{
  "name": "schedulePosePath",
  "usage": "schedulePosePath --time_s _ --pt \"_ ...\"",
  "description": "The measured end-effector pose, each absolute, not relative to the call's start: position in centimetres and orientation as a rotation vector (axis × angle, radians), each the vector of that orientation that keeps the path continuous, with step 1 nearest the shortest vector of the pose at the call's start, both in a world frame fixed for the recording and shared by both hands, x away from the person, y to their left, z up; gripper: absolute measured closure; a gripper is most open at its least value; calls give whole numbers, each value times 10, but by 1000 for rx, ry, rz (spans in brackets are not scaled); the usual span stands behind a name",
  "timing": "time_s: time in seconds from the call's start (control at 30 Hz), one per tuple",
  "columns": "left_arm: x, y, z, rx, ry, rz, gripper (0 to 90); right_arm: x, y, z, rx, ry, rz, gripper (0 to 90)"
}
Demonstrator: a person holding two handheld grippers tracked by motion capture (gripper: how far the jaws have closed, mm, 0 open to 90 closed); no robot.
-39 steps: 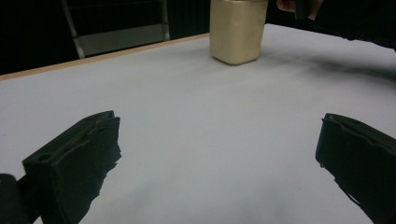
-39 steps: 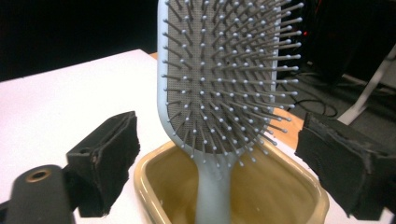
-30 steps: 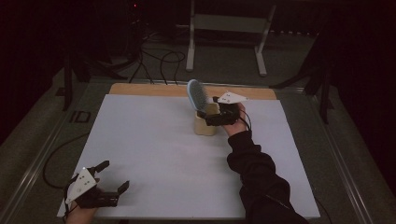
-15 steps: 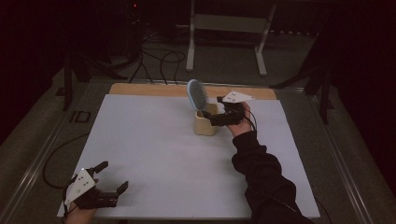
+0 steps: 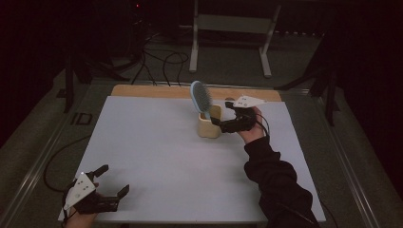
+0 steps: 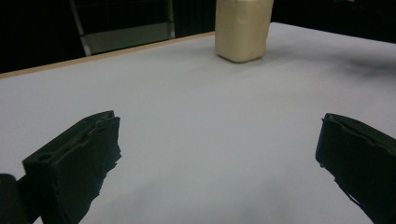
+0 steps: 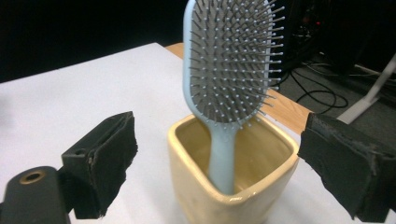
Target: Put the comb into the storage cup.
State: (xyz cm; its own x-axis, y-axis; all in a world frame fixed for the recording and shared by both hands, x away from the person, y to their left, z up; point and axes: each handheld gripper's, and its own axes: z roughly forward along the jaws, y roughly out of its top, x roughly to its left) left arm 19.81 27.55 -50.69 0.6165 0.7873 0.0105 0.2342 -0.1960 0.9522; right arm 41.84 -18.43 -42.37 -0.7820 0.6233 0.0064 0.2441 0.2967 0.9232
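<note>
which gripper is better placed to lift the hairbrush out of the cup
Right. The right gripper is beside the cream cup, jaws open toward the blue hairbrush standing in it. The left gripper rests open at the table's near left corner, far from the cup.

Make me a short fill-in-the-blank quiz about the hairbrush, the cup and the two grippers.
1. The light blue hairbrush stands in the cream cup with its ____ end down.
2. The right gripper has its fingers open on either side of the ____.
3. The left gripper rests near the white table's ____ left corner.

Missing words: handle; cup; near
</note>
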Motion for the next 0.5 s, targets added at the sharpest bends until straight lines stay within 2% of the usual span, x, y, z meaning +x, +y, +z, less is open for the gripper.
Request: schedulePosePath --time_s 0.5 --pt "198 276 -507 1736 841 627 0 393 -207 -415 778 2246 1499 100"
